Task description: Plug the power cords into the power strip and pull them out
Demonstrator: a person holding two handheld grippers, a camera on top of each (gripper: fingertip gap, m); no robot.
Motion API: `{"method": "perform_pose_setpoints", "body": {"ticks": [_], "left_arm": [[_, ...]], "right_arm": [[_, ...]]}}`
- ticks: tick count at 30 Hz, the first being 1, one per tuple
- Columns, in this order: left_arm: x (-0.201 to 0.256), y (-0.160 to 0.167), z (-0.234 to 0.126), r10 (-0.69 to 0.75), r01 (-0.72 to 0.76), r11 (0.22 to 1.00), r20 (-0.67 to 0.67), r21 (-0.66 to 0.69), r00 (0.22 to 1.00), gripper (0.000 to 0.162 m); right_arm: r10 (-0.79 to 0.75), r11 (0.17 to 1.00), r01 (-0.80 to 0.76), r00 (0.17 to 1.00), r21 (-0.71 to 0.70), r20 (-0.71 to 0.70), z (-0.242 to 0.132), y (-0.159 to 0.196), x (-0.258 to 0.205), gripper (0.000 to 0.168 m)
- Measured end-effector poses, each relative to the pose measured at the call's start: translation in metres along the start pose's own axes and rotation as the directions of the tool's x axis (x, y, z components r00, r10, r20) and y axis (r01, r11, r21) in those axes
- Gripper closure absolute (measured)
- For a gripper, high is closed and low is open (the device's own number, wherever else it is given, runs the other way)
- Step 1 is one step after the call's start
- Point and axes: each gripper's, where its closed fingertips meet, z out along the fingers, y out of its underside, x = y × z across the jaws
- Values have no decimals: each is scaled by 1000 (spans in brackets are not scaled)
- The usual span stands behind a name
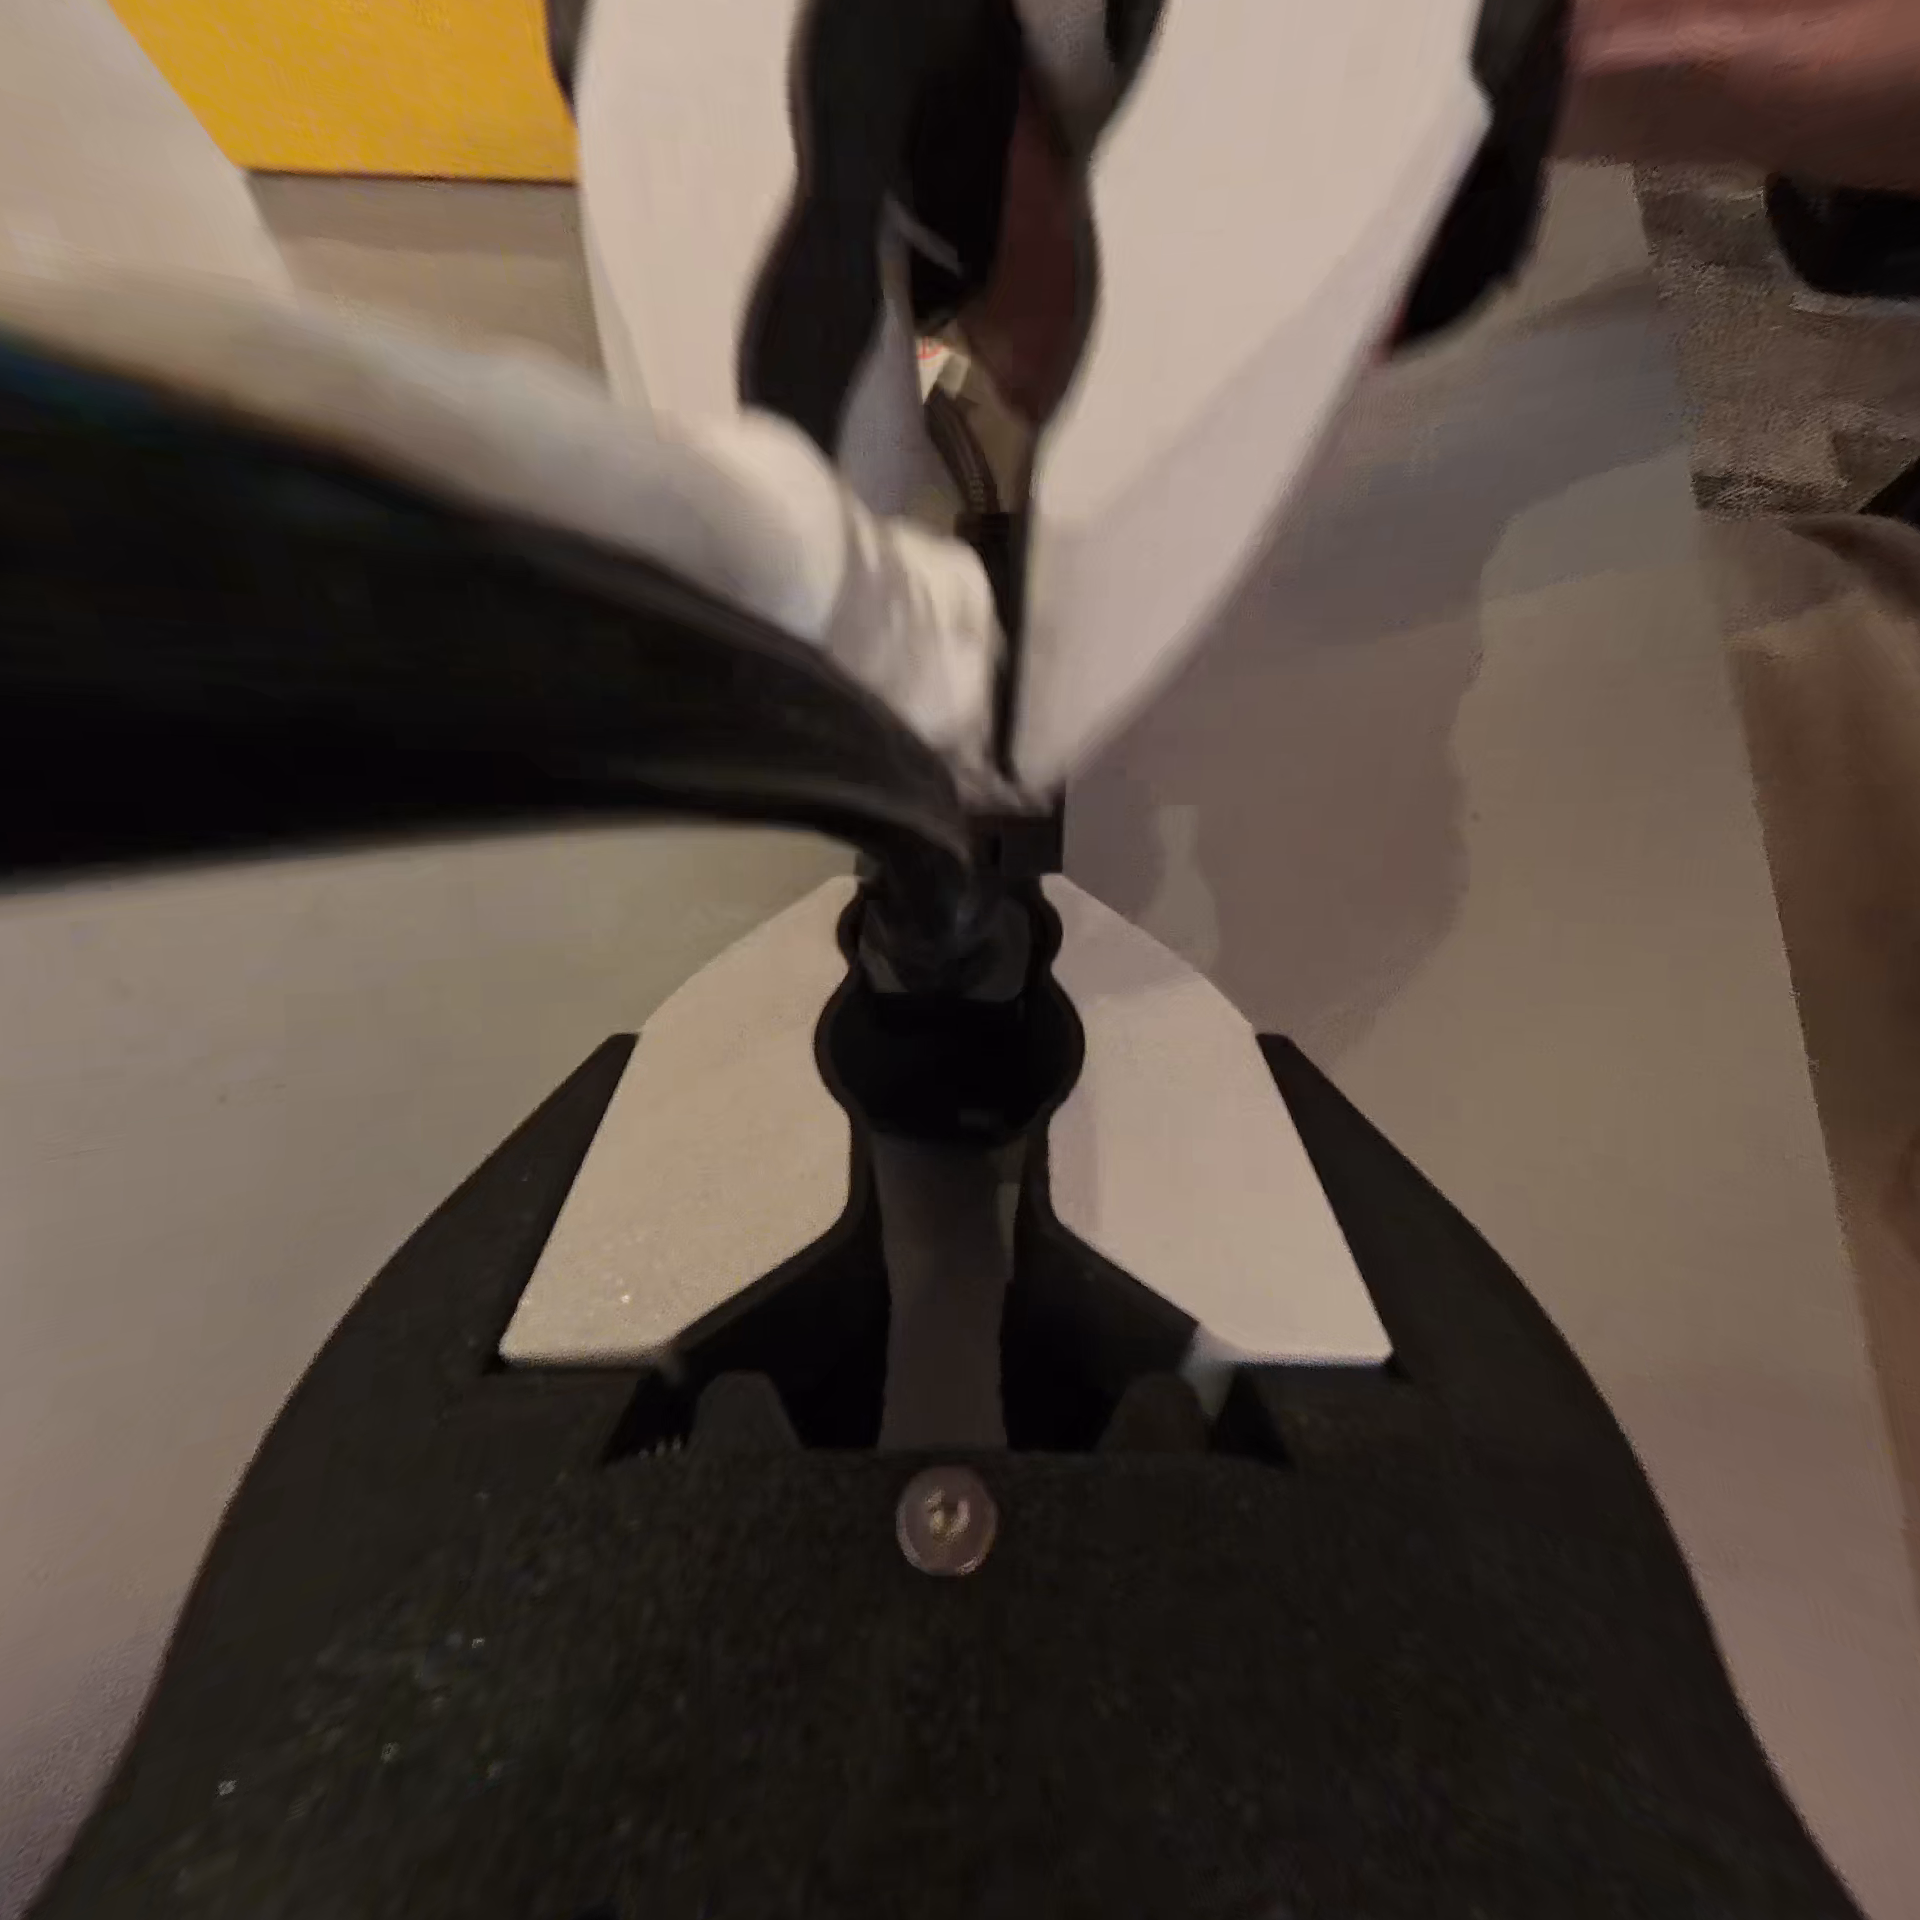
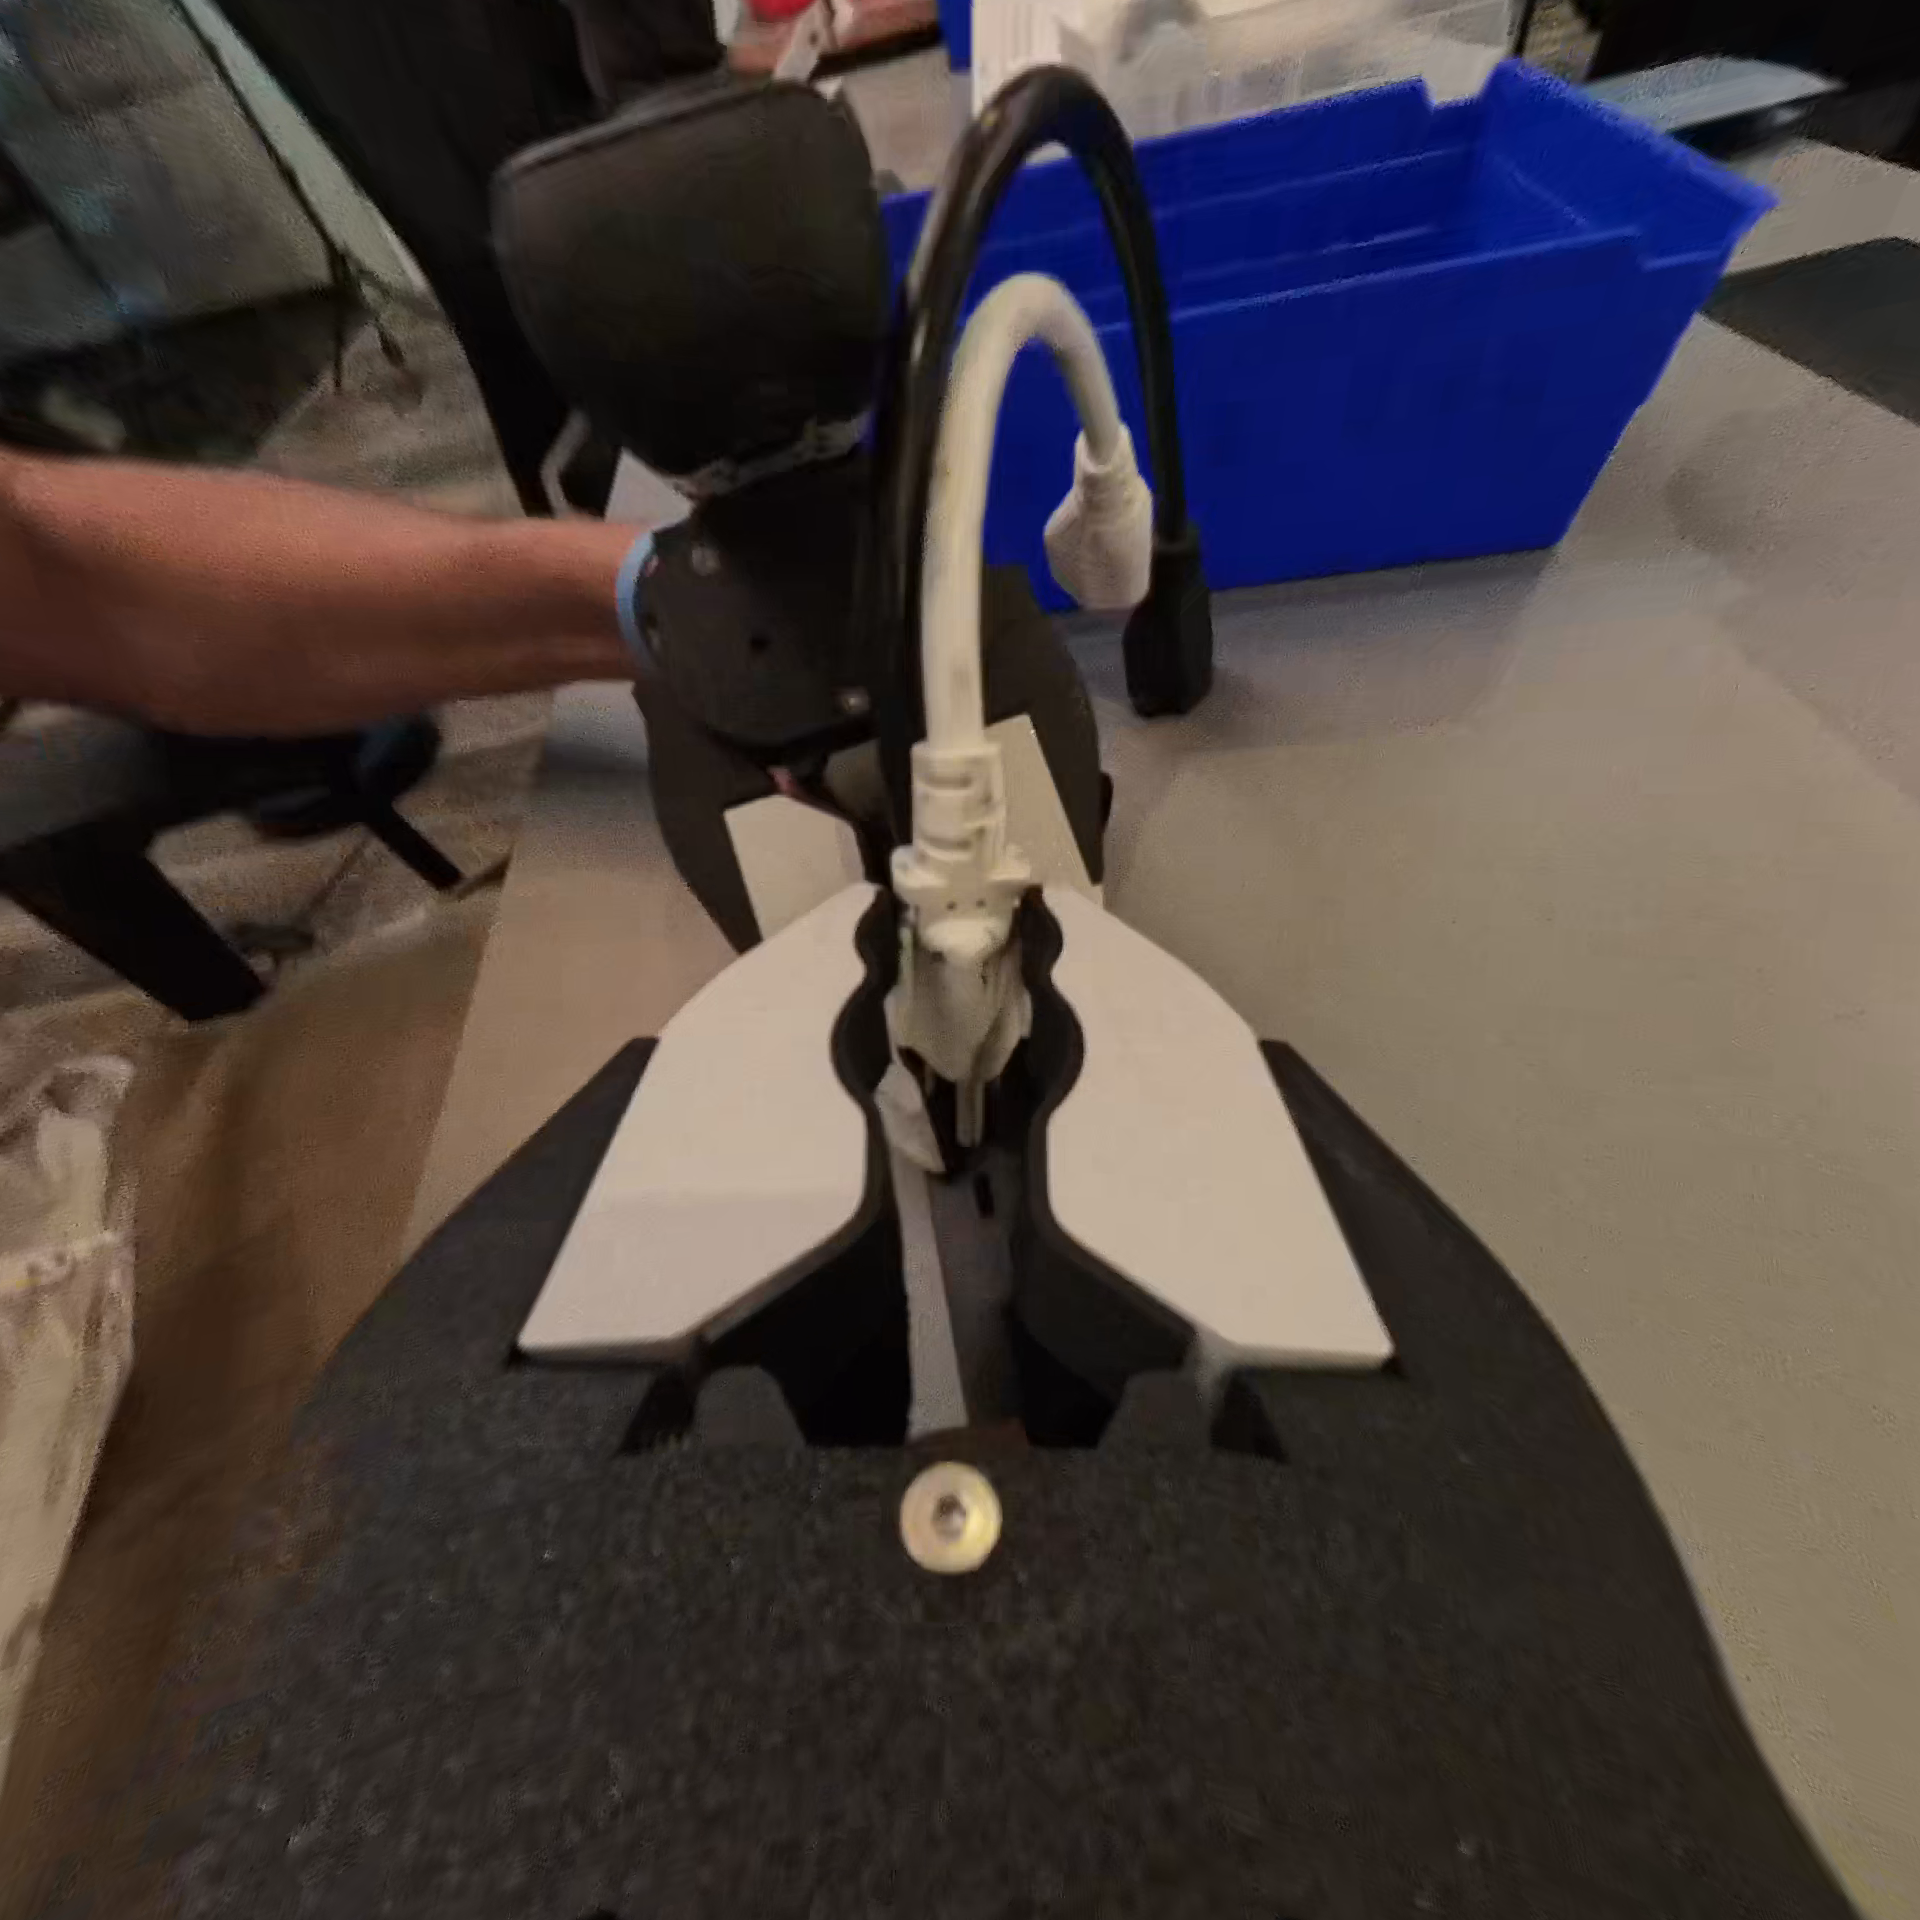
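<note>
Each hand-held gripper pinches a cord end, left (image 1: 951, 935) black cord (image 1: 468, 665), right (image 2: 961, 987) white plug (image 2: 961, 971); a sideways tug could slip either.

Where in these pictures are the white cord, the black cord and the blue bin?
white cord (image 2: 961, 582): right wrist view, on its upright stretch above the gripper.
black cord (image 2: 1081, 125): right wrist view, on top of its arch.
blue bin (image 2: 1382, 416): right wrist view, on its front wall.
</note>
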Motion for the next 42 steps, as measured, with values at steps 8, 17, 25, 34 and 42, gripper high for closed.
{"method": "perform_pose_setpoints", "body": {"ticks": [8,17,25,34,42], "left_arm": [[2,6,-8,-6,6,1000,13,7,1000,135],[0,4,-9,31,-26,998,112,-52,993,132],[8,-3,-17,-6,20,997,192,-69,981,113],[11,2,-37,-67,87,994,267,-65,961,111],[23,17,-50,-214,229,973,280,-21,936,104]], "right_arm": [[62,998,-61,990,7,-126,-38,10,28,146],[2,996,31,926,80,-379,-100,-61,28,146],[-124,958,271,675,89,-727,-283,-161,50,157],[101,942,-305,650,-137,-753,-309,21,188,168],[217,848,-478,708,-230,-672,-225,106,183,149]]}}
